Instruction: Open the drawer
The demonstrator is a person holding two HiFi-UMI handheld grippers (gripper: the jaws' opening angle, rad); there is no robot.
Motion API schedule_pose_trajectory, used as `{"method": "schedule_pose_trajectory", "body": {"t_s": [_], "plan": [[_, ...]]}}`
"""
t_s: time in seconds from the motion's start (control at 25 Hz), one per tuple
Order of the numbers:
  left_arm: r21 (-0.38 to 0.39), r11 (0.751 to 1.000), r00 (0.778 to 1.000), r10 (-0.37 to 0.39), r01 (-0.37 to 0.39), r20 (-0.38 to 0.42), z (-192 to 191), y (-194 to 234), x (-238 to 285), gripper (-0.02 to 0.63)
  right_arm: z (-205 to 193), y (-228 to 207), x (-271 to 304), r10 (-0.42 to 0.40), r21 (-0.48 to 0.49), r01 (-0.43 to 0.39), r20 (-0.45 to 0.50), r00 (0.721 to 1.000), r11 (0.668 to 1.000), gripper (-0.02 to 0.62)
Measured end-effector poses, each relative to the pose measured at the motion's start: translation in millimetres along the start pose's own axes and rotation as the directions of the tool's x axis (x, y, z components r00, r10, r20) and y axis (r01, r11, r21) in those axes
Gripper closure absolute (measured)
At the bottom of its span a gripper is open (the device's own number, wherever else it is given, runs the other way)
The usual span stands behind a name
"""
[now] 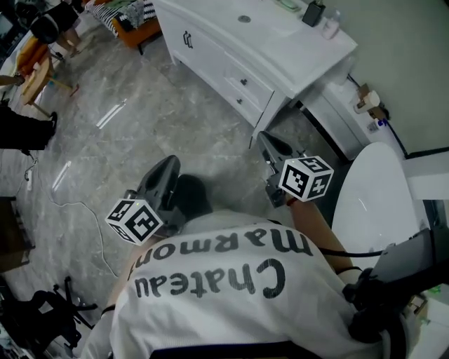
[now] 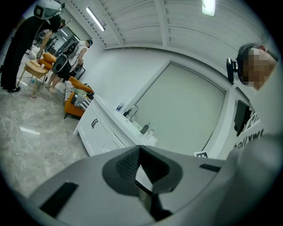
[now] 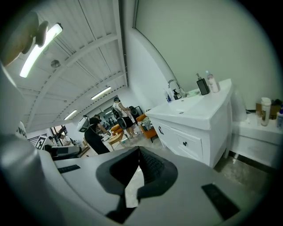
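Note:
A white vanity cabinet [image 1: 210,52] stands ahead on the grey marble floor. Its two stacked drawers [image 1: 247,87] carry small dark knobs and are closed. They also show in the right gripper view, where the drawer [image 3: 188,143] lies to the right of the jaws. My right gripper [image 1: 266,139] points toward the cabinet's near corner, well short of it, shut on nothing. My left gripper [image 1: 170,165] hangs over bare floor further left, also shut and empty. Seen from their own cameras, the left gripper [image 2: 140,150] and right gripper [image 3: 139,150] have their tips together.
A sink top [image 1: 280,35] holds a dark soap bottle [image 1: 313,12]. A white toilet [image 1: 372,200] stands at the right, with a low shelf [image 1: 351,116] behind it. A cable [image 1: 77,207] lies on the floor at left. People and an orange sofa [image 1: 133,28] are far back.

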State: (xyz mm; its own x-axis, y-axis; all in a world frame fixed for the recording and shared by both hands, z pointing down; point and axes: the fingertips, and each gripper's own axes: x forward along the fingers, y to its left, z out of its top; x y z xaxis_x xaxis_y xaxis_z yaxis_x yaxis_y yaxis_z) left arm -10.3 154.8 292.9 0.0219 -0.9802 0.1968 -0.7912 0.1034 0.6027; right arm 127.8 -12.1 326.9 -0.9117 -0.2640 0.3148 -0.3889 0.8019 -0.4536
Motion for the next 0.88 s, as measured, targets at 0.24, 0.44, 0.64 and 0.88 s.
{"method": "schedule_pose_trajectory", "body": {"t_s": [0.24, 0.44, 0.64, 0.88], "plan": [[0.082, 0.988, 0.982, -0.115, 0.128, -0.147, -5.9, 20.7, 50.1, 0.601, 5.8, -11.1, 29.2, -0.042, 0.060, 0.038, 0.074, 0.996, 0.997, 0.584], [0.124, 0.953, 0.933, -0.235, 0.276, -0.274, 8.4, 32.6, 98.3, 0.601, 15.7, -30.8, 60.9, -0.104, 0.137, 0.083, 0.153, 0.983, 0.987, 0.584], [0.020, 0.943, 0.872, -0.299, 0.332, -0.387, 40.3, 86.1, 152.3, 0.601, 25.8, -43.8, 130.8, -0.179, 0.201, 0.151, 0.131, 0.975, 0.968, 0.584], [-0.010, 0.897, 0.748, -0.375, 0.442, -0.547, 50.6, 133.5, 193.5, 0.601, 19.2, -63.0, 194.6, -0.269, 0.270, 0.237, 0.091, 0.959, 0.933, 0.584]]}}
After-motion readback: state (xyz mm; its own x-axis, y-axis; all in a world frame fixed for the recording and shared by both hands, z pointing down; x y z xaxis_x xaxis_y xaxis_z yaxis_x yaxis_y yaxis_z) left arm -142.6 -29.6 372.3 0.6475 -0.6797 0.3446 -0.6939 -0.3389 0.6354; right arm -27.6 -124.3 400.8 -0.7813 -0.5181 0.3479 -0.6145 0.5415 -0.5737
